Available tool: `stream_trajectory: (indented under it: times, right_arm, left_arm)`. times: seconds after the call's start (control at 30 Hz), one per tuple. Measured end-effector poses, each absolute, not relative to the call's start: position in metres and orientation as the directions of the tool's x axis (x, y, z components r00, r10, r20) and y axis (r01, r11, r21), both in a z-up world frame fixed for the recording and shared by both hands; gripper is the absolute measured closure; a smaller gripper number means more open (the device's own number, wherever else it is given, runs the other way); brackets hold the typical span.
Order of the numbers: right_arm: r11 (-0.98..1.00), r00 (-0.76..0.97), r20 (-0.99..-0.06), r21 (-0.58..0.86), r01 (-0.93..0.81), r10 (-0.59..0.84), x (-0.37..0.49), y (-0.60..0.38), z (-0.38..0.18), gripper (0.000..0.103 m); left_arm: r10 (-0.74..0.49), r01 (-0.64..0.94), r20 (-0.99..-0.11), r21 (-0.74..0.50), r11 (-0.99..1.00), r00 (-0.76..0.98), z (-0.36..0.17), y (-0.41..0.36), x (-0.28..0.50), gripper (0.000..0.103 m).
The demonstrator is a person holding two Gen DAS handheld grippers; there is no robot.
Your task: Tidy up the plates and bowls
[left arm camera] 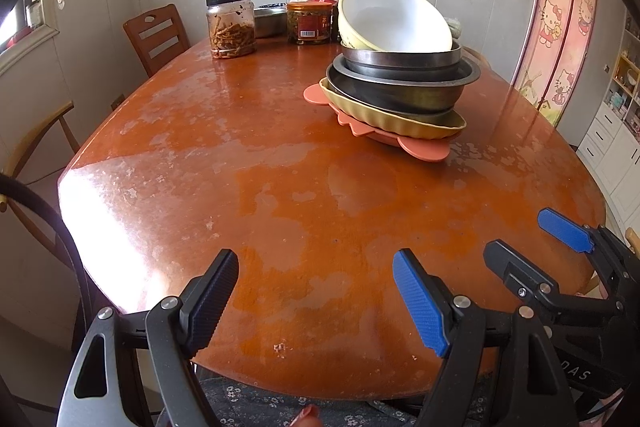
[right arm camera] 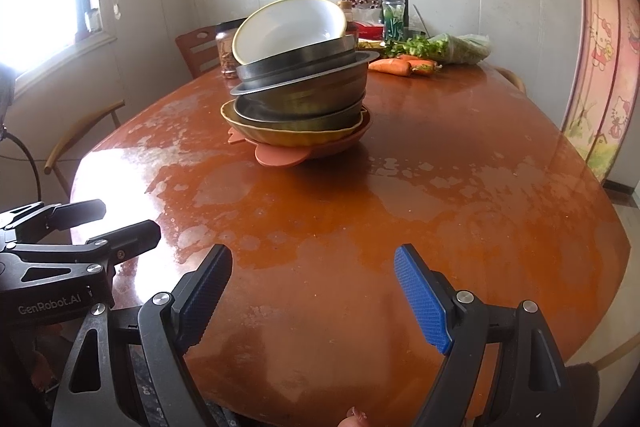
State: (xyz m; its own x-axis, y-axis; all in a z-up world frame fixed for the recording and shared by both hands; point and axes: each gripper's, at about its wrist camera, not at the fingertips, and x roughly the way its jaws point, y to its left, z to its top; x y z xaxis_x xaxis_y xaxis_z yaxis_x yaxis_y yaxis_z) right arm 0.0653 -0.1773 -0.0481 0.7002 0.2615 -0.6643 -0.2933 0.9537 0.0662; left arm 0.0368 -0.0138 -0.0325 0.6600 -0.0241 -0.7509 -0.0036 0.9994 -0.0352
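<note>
Both tongs sit low at the near edge of the worn orange table, w/ nothing in them. Left gripper has its jaws spread wide, empty; right gripper is the same, spread and empty. Each shows in the other's view, side by side, well apart from the dishes.

The stack is further in, toward the table's middle. Bottom up: a salmon-pink scalloped plate, a mustard fluted dish, at least 2 steel basins nested on that, then a cream bowl w/ a white inside on top. That top bowl is tilted hard, mouth facing the near-left side, only wedged in the basin below, not seated.

Behind it: a pickle jar w/ black lid, an orange-lid jar, a small steel dish btwn them, bottles, carrots and greens.

Looks like sorting hasn't begun yet, or it's a pause btwn picks.

Risks, as I judge them: the tilted bowl is the weak spot. Bump the basins or pull 1 from lower down and it likely slides off and clatters. Smooth glazed rim plus steel rims = slippy for rubber pads, so a shallow pinch could let go mid-lift. The pile also leans a bit; a sideways push could shift the whole lot on that pink plate. Safest bet is top-first.
</note>
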Motion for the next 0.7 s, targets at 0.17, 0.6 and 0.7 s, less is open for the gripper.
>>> stream_trajectory:
  times: [0.17,0.6,0.7]
  right_arm:
    - [0.952,0.7,-0.664,0.064,-0.299,0.264,0.0642,-0.1756,-0.0483,0.019]
    - [0.951,0.697,-0.665,0.071,-0.3,0.269,0.0652,-0.1755,-0.0487,0.019]
    - [0.952,0.699,-0.664,0.069,-0.297,0.266,0.0658,-0.1771,-0.0486,0.019]
  left_arm:
    - [-0.023,-0.005,-0.752,-0.035,0.999,0.659,-0.0328,-0.0144,0.037,0.024]
    - [-0.019,-0.008,-0.756,-0.032,0.999,0.654,-0.0344,-0.0141,0.0373,0.024]
    - [-0.023,-0.006,-0.759,-0.036,0.999,0.651,-0.035,-0.0139,0.0382,0.024]
